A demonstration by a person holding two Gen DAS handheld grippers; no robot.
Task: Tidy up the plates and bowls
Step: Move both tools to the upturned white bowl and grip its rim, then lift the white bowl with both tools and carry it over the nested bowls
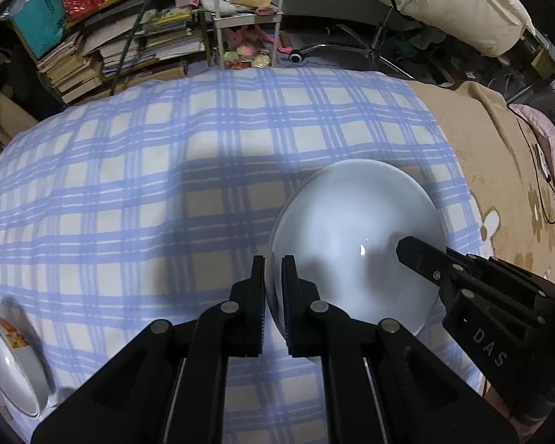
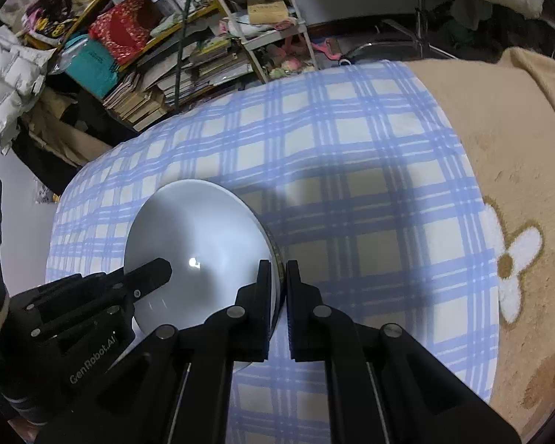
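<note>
A white plate (image 1: 355,244) sits on a blue checked cloth (image 1: 166,170) spread over what looks like a bed. Two claws hold it at once. The left claw (image 1: 273,292) is squeezed shut on the plate's rim at about 8 o'clock. The right claw (image 2: 278,292) is squeezed shut on the rim on the other side, at about 4 o'clock. In each view the other claw shows as a black finger reaching over the plate.

A second dish, a white bowl with a red pattern (image 1: 11,362), sits far off at the 8 o'clock corner of the left view. It looks like the place the plate may go, but that is only a guess.

To do this step well, both claws should lift together and at the same speed. The plate should stay flat, not tipped. The grips are thin bites on a smooth rim, so a slow, even lift is safer than a quick one. If one hand pulls away from the other, the rim could slip out.

Some things are hard to see. The claws hide the near edge of the plate. It cannot be told if the plate rests on the cloth or is just off it. The bowl is cut off by the picture's edge. A tan blanket with flowers (image 2: 518,185) lies at 3 o'clock, and messy shelves (image 2: 159,55) fill the back.
</note>
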